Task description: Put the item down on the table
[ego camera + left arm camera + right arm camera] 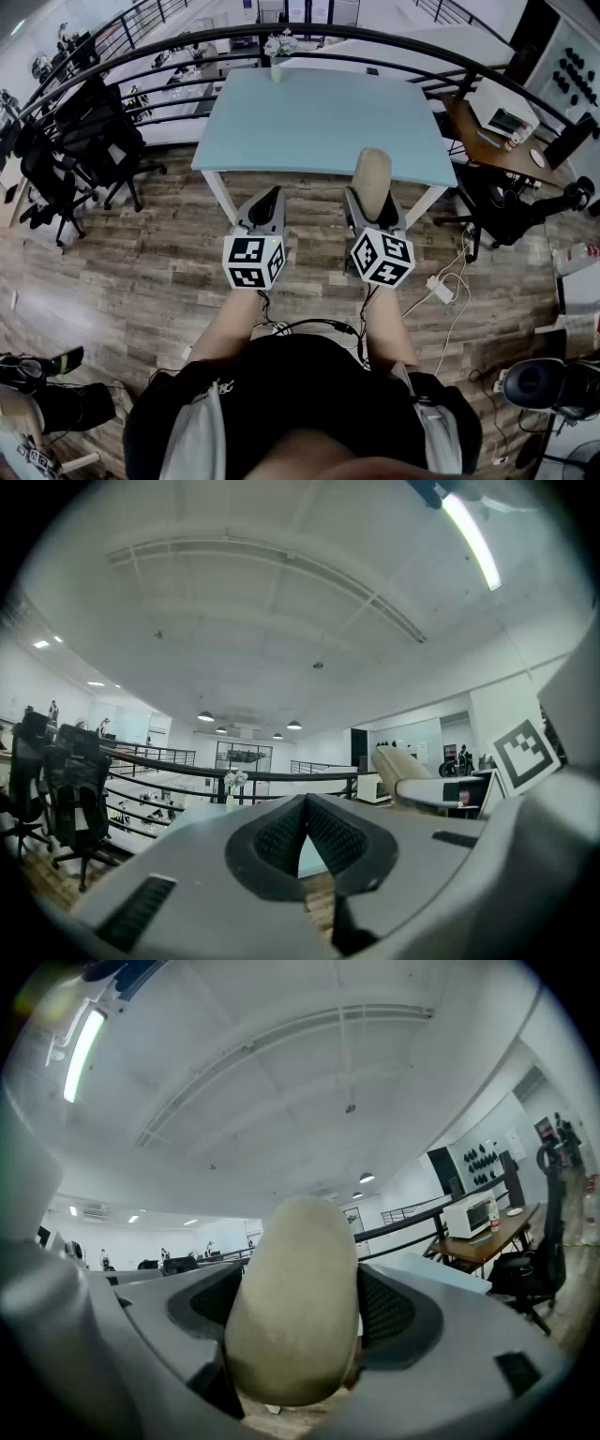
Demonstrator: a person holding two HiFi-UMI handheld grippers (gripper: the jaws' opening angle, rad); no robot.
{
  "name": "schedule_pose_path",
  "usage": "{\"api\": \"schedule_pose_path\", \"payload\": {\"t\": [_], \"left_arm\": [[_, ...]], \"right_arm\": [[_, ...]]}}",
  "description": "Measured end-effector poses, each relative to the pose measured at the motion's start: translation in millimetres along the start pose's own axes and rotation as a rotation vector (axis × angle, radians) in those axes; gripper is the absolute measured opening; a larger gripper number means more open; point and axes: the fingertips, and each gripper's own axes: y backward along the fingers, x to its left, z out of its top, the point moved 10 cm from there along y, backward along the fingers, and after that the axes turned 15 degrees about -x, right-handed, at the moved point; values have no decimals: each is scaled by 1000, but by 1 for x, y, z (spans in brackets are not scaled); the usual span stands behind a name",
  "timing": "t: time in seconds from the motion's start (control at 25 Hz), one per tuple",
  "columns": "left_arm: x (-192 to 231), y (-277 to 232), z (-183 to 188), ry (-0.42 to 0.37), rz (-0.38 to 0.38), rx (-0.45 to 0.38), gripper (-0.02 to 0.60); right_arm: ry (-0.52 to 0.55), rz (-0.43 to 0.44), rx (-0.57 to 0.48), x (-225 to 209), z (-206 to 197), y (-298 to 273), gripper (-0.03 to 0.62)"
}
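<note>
Clamping a beige oval item (372, 176): the right tool (296, 1309).

The head view looks steeply down from above the person. It takes in the left gripper (265, 202) and the right gripper (373, 192), with the pale blue table (319, 122) and the curved railing (281, 33) beyond. The left gripper view sits close behind its own jaws and tilts upward, so ceiling fills most of it. It shares the table, the railing and the flower vase (277, 58) with the head view. The right gripper view is equally close and upturned, its centre filled by the beige item (295, 1307). It shares the railing and the microwave (502, 117) with the head view.
</note>
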Motion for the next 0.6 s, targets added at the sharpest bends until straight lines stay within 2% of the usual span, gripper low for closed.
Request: {"api": "schedule_pose_path", "payload": {"t": [0.6], "left_arm": [[15, 1, 1, 10, -20, -4, 12]], "right_arm": [[5, 20, 8, 25, -4, -11, 396]]}}
